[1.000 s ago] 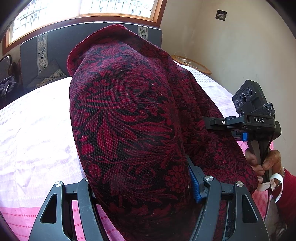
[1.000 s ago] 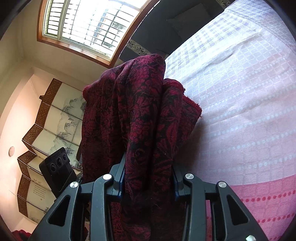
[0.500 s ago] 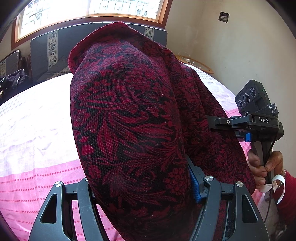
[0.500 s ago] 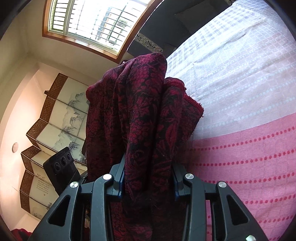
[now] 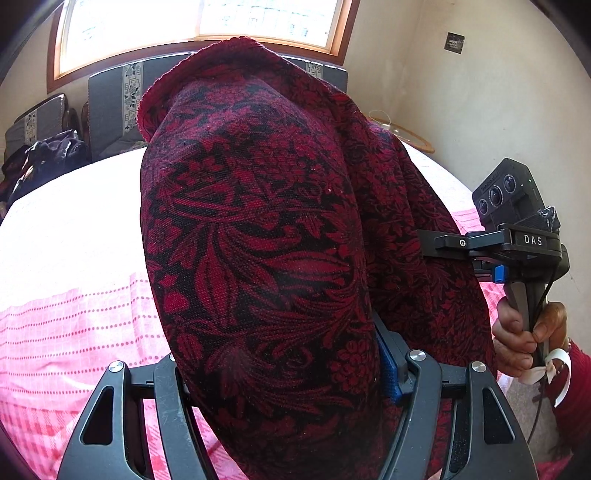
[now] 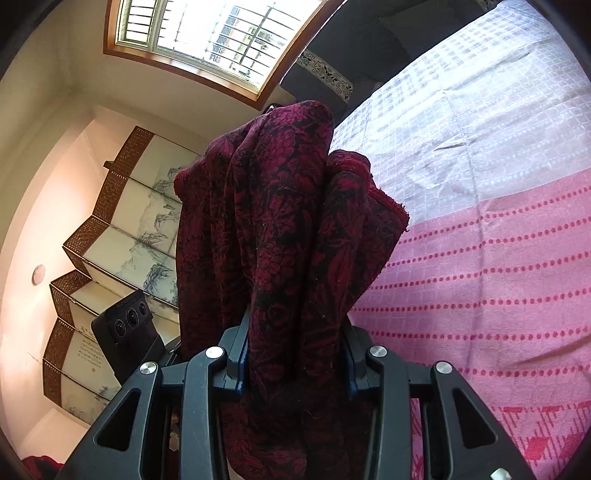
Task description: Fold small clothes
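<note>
A dark red and black floral knit garment [image 5: 266,251] fills the left wrist view, bunched and draped over my left gripper [image 5: 280,373], which is shut on it. The same garment [image 6: 288,236] hangs in thick folds between the fingers of my right gripper [image 6: 291,354], also shut on it. Both grippers hold it above a bed with a pink and white checked cover [image 6: 480,258]. The right gripper with its camera [image 5: 517,236] shows at the right of the left wrist view, held by a hand. The fingertips are hidden by cloth.
A dark grey headboard [image 5: 110,107] and a window [image 5: 199,22] lie beyond the bed. Dark clothes [image 5: 40,158] are piled at far left. A round wooden-rimmed object [image 5: 406,136] sits by the wall. A folding painted screen [image 6: 122,236] stands to the left of the right wrist view.
Both grippers have drawn back toward the foot of the bed with the garment still held; more of the pink dotted band of the cover now shows beneath them.
</note>
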`<move>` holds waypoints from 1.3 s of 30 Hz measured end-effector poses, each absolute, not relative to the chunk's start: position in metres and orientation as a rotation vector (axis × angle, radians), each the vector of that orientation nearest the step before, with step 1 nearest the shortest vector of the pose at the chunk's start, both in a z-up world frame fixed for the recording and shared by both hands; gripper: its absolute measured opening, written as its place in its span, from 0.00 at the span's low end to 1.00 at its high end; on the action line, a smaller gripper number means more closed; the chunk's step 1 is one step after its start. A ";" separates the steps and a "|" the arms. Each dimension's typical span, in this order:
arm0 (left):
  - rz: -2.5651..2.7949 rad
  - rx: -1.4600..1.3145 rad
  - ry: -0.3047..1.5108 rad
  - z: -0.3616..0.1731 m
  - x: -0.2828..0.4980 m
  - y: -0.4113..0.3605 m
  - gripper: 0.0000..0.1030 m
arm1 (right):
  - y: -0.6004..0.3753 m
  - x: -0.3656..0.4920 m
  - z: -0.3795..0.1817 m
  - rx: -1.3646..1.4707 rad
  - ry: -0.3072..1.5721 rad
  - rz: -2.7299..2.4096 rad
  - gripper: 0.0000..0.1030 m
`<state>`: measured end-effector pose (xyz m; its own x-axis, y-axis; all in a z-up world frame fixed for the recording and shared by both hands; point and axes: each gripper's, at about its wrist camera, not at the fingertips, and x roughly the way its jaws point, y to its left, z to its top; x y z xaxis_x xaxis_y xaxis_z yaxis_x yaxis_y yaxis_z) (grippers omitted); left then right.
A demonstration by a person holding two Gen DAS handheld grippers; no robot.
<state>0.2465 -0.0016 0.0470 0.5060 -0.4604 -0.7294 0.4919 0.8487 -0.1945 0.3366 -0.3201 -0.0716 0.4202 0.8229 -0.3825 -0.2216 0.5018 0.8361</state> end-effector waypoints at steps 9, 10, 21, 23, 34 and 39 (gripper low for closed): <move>-0.575 0.020 0.859 0.047 0.238 0.010 0.67 | -0.312 0.337 -0.071 0.758 0.906 0.748 0.35; -0.577 0.019 0.859 0.046 0.240 0.010 0.67 | -0.313 0.338 -0.071 0.757 0.905 0.745 0.35; -0.591 0.017 0.863 0.038 0.240 0.013 0.67 | -0.317 0.340 -0.070 0.760 0.903 0.729 0.35; -0.592 0.014 0.865 0.038 0.244 0.014 0.67 | -0.318 0.341 -0.071 0.764 0.904 0.729 0.35; -0.576 0.013 0.852 0.033 0.246 0.009 0.67 | -0.313 0.347 -0.066 0.748 0.897 0.733 0.35; -0.572 0.014 0.845 0.028 0.251 0.010 0.67 | -0.313 0.349 -0.067 0.746 0.892 0.732 0.35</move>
<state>0.2505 0.0103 0.0275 0.5231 -0.4721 -0.7096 0.4831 0.8501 -0.2095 0.3486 -0.3132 -0.0670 0.4332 0.8057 -0.4040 -0.2389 0.5348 0.8105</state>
